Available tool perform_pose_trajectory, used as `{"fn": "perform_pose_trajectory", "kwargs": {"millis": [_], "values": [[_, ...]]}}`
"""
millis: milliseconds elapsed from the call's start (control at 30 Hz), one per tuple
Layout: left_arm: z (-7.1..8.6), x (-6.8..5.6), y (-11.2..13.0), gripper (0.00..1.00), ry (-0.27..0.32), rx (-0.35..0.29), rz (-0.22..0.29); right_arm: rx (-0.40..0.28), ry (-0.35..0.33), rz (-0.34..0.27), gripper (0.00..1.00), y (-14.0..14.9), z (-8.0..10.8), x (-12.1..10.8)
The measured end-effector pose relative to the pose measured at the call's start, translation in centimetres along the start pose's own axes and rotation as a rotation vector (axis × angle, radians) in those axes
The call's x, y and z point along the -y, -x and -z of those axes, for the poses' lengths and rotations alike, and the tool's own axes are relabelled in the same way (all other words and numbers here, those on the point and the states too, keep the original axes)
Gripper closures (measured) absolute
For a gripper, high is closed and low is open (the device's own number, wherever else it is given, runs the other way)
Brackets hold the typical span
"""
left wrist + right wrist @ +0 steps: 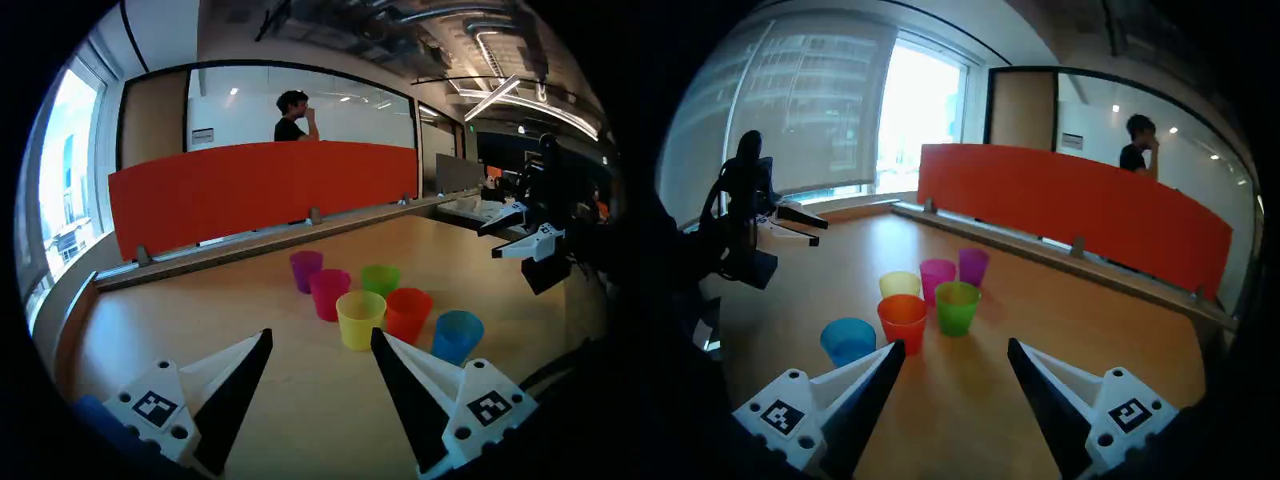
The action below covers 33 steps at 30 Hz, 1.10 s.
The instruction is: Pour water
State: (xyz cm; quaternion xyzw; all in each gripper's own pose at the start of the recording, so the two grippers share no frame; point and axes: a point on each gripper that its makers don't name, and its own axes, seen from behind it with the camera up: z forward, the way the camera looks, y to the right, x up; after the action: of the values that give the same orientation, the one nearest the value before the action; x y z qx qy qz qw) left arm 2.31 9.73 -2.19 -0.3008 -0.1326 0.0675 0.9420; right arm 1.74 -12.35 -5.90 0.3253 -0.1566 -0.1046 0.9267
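Observation:
Several small plastic cups stand in a tight cluster on the wooden table (240,320): purple (306,270), magenta (329,293), green (380,280), yellow (360,319), orange (408,314) and blue (457,336). My left gripper (321,334) hovers open just short of the yellow cup, holding nothing. In the right gripper view the blue cup (847,341), orange cup (902,322) and green cup (957,307) stand nearest. My right gripper (956,344) is open and holds nothing. Each gripper sees the other across the table: the right one (488,242), the left one (821,234).
A long orange divider panel (264,188) runs along the far edge of the table. Behind it a person (293,117) stands by a glass wall. Bright windows (920,120) line one side. Bare tabletop (1088,320) surrounds the cups.

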Motion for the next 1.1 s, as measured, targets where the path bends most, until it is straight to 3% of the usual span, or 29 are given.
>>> {"fn": "perform_pose_trajectory", "kwargs": {"millis": [200,800,1100], "values": [[-0.1,-1.6,0.2,0.09,0.052,0.008,-0.020,0.014,-0.007,0.015,0.00,0.3,-0.1,0.1],[-0.7,-8.7,2.7,0.09,0.285,0.094,-0.115,0.057,-0.050,0.047,0.00,1.0,-0.4,0.4],[-0.9,-10.5,4.1,0.09,0.357,0.146,-0.155,0.088,-0.080,0.072,0.00,1.8,-0.8,0.4]]}}
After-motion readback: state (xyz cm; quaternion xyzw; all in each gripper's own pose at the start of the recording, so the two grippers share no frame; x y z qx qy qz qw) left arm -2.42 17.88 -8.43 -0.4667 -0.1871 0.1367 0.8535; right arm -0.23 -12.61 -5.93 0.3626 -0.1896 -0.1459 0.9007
